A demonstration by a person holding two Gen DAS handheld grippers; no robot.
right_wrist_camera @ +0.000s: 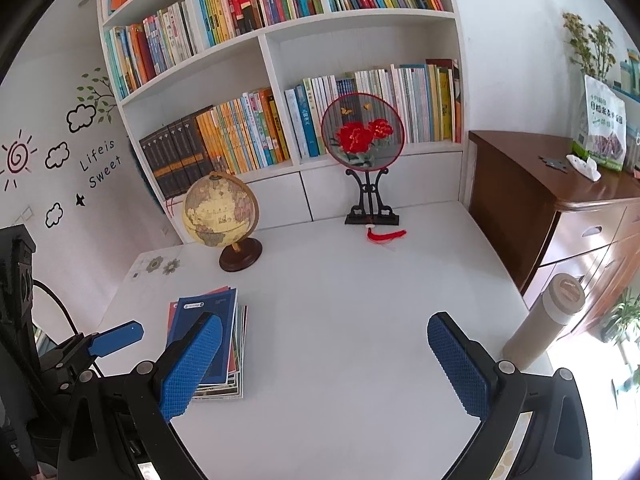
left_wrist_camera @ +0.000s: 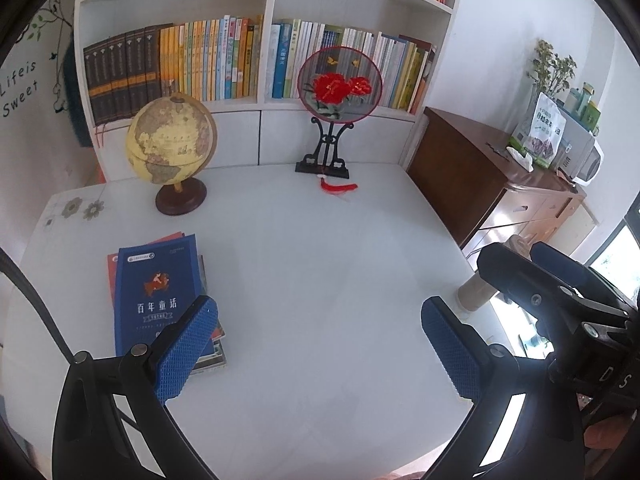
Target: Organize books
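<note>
A small stack of books with a dark blue book (left_wrist_camera: 156, 292) on top lies on the left part of the white table (left_wrist_camera: 320, 248). In the right wrist view the same stack (right_wrist_camera: 204, 308) sits partly behind the left finger. My left gripper (left_wrist_camera: 320, 348) hangs open above the table, its left pad over the stack's near right corner, holding nothing. My right gripper (right_wrist_camera: 326, 364) is also open and empty, just right of the stack. A white bookshelf (left_wrist_camera: 260, 60), (right_wrist_camera: 280, 128) full of upright books stands behind the table.
A globe (left_wrist_camera: 172, 148) and a round fan ornament on a black stand (left_wrist_camera: 340, 84) stand at the back of the table, with a red tassel (right_wrist_camera: 386, 235) lying in front of the stand. A beige flask (right_wrist_camera: 548, 320) is at the right edge. A wooden cabinet (right_wrist_camera: 540, 208) flanks the table on the right.
</note>
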